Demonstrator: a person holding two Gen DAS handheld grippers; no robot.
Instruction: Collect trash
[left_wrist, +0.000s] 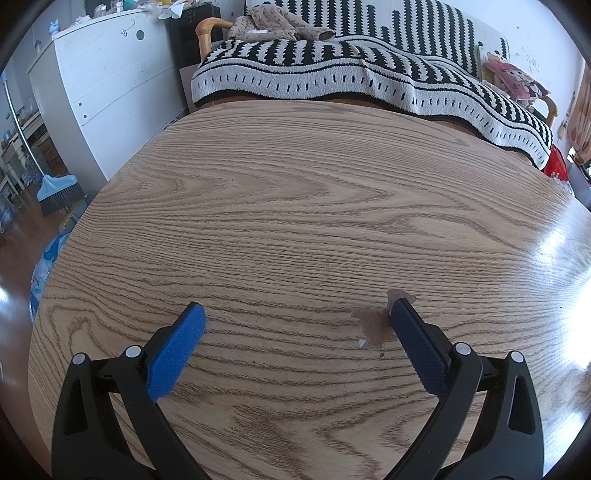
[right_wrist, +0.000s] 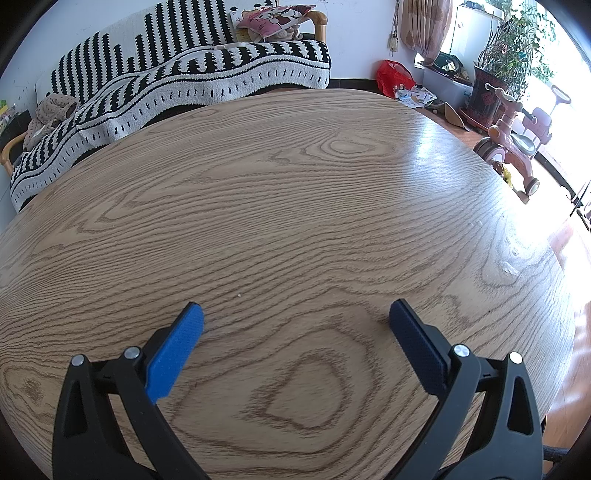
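Observation:
My left gripper (left_wrist: 297, 314) hangs open over a wood-grain table (left_wrist: 295, 206), nothing between its blue pads. Just inside its right finger lies a brownish stain or film patch (left_wrist: 375, 323) with a tiny white scrap (left_wrist: 362, 342) beside it and a dark crumb (left_wrist: 380, 354) below. My right gripper (right_wrist: 295, 314) is also open and holds nothing above the same table (right_wrist: 295, 192). A tiny white speck (right_wrist: 239, 294) lies just ahead of its left finger. No larger piece of trash shows in either view.
A sofa with a black-and-white striped blanket (left_wrist: 369, 74) runs along the table's far edge. A white dresser (left_wrist: 110, 85) and a broom (left_wrist: 59, 188) stand at the left. A red bag (right_wrist: 393, 75), potted plants (right_wrist: 495, 74) and a pink tricycle (right_wrist: 513, 140) stand to the right.

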